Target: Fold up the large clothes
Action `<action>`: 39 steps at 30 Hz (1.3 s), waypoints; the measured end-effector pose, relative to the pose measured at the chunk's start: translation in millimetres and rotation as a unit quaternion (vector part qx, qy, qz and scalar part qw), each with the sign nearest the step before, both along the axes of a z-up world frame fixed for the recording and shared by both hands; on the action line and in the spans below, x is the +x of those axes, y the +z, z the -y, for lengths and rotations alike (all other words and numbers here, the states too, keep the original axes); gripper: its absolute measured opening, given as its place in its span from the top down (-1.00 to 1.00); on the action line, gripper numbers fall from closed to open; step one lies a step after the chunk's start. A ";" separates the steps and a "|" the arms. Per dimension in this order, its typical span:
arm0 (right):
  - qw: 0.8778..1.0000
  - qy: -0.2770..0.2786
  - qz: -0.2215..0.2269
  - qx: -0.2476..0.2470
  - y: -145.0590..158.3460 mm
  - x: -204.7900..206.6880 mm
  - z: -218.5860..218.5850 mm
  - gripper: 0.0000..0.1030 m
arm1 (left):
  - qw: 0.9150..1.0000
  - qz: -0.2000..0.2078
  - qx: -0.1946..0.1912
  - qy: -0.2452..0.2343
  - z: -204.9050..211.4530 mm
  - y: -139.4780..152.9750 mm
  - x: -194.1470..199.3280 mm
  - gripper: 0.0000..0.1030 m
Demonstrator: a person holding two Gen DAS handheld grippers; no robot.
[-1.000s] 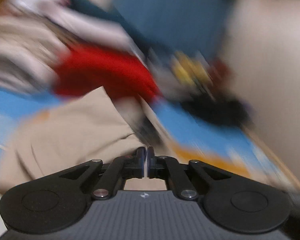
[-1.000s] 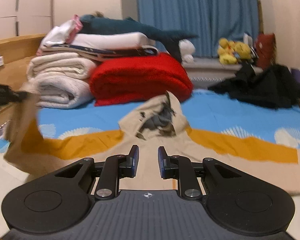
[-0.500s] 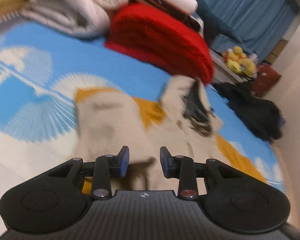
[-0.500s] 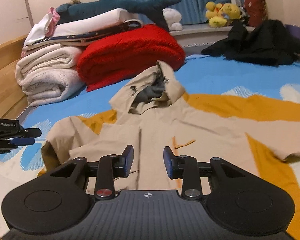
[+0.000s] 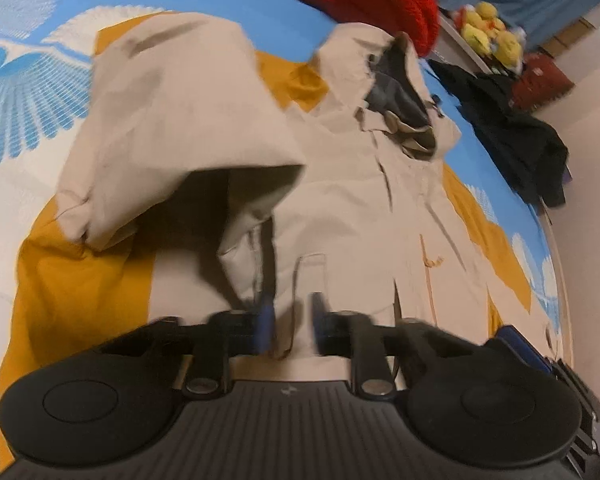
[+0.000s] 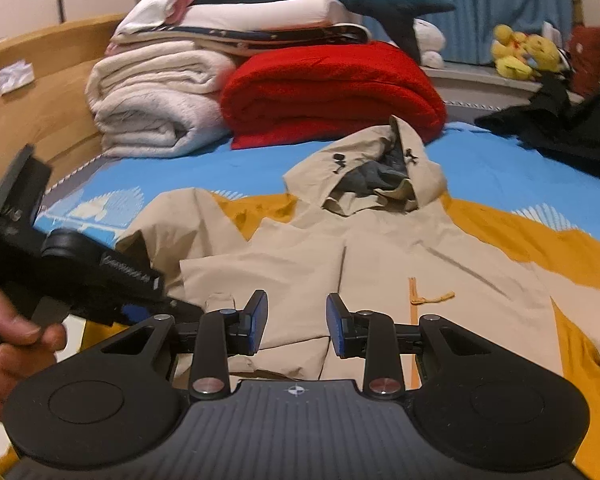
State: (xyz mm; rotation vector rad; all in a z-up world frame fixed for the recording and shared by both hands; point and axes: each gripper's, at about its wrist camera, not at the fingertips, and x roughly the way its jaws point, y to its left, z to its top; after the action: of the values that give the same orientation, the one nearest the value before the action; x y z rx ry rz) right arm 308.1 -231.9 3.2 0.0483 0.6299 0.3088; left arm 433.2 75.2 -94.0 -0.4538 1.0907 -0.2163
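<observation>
A beige hooded jacket point(image 6: 380, 248) lies flat on the bed point(image 6: 500, 172), just ahead of both grippers. The left gripper point(image 5: 291, 322) has been closing its jaws, yet they still show a gap with nothing pinched. The right gripper point(image 6: 297, 322) hangs above the jacket's hem, jaws apart and empty. Beyond the hood lie a red blanket point(image 6: 332, 92) and white blankets point(image 6: 156, 104).

Black right tool point(image 6: 297, 322), blue pads, silver screws, ribbed grey deck; left tool point(image 5: 291, 322) alike

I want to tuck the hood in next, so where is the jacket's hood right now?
In the right wrist view, the hood lies at the far end of the beige jacket, just in front of the folded red blanket.
</observation>
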 end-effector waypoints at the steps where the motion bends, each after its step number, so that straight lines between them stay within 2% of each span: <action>1: 1.000 0.003 0.000 -0.003 -0.9 -0.2 -0.3 0.34 | 1.000 0.009 0.010 -0.009 3.1 3.6 -0.9 0.95; 4: 1.000 0.025 -0.008 -0.006 -3.6 2.5 -5.2 0.33 | 0.998 0.048 0.009 -0.032 13.8 15.6 2.6 1.00; 5: 0.999 0.033 -0.008 -0.007 -3.8 2.8 -8.1 0.31 | 0.997 0.068 -0.003 -0.042 16.1 22.7 2.5 1.00; 7: 0.998 0.053 -0.005 -0.017 -3.7 1.2 -15.3 0.14 | 0.992 0.104 -0.030 -0.059 19.1 35.9 3.0 1.00; 9: 0.997 0.074 0.003 -0.036 -4.4 -2.9 -25.4 0.05 | 0.985 0.132 -0.073 -0.083 19.1 47.7 1.6 1.00; 11: 0.994 0.090 0.010 -0.058 -5.9 -7.0 -33.9 -0.01 | 0.977 0.157 -0.099 -0.106 20.6 58.9 -1.4 1.00; 13: 0.991 0.103 0.016 -0.081 -8.3 -10.2 -40.9 -0.07 | 0.976 0.168 -0.085 -0.114 20.9 65.1 -2.5 1.00; 16: 0.987 0.115 0.017 -0.107 -12.5 -12.7 -46.7 -0.07 | 0.989 0.108 -0.048 -0.085 16.5 48.3 5.7 0.98; 17: 0.987 0.116 0.016 -0.109 -13.3 -13.4 -47.5 -0.07 | 0.994 0.076 -0.018 -0.072 13.7 35.9 8.8 0.83; 18: 0.987 0.117 0.013 -0.108 -14.1 -12.9 -47.0 -0.07 | 0.997 0.048 0.001 -0.063 11.9 25.9 11.8 0.63; 19: 0.987 0.117 0.012 -0.108 -15.4 -10.6 -46.3 -0.07 | 0.998 0.019 0.014 -0.055 8.3 14.4 14.1 0.58; 21: 0.987 0.114 0.009 -0.109 -16.8 -8.7 -45.7 -0.08 | 0.999 -0.016 0.005 -0.045 0.4 -3.2 16.6 0.57; 23: 0.987 0.113 0.006 -0.110 -18.2 -9.3 -45.7 -0.08 | 0.999 -0.027 -0.006 -0.039 -3.9 -8.9 18.8 0.57; 27: 0.987 0.116 0.005 -0.111 -20.5 -9.0 -46.9 -0.08 | 0.999 -0.021 -0.012 -0.043 0.4 -10.3 21.6 0.59; 28: 0.987 0.116 0.005 -0.111 -20.6 -8.9 -47.2 -0.08 | 0.999 -0.015 -0.009 -0.043 1.9 -10.7 22.6 0.72; 29: 0.987 0.116 0.005 -0.111 -21.0 -8.7 -47.3 -0.08 | 0.999 -0.002 -0.003 -0.045 4.5 -7.7 20.9 1.00; 31: 0.987 0.117 0.004 -0.112 -21.5 -8.0 -47.0 -0.08 | 0.998 0.025 -0.009 -0.052 12.4 2.6 19.5 1.00; 33: 0.986 0.118 0.005 -0.115 -22.1 -8.2 -48.7 -0.08 | 0.995 0.062 -0.043 -0.067 11.8 20.3 13.5 1.00; 35: 0.986 0.119 0.007 -0.118 -22.1 -9.3 -49.5 -0.08 | 0.987 0.099 -0.087 -0.090 13.3 39.0 9.2 1.00; 39: 0.984 0.115 0.018 -0.132 -22.1 -10.3 -50.6 -0.16 | 0.968 0.141 -0.146 -0.145 26.2 60.5 1.0 1.00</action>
State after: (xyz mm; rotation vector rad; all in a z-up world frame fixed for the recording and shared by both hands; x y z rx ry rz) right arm 297.8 -181.3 -18.9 -0.2869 0.6368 0.4461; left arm 434.2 49.0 -33.5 -0.5071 0.8435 -0.6874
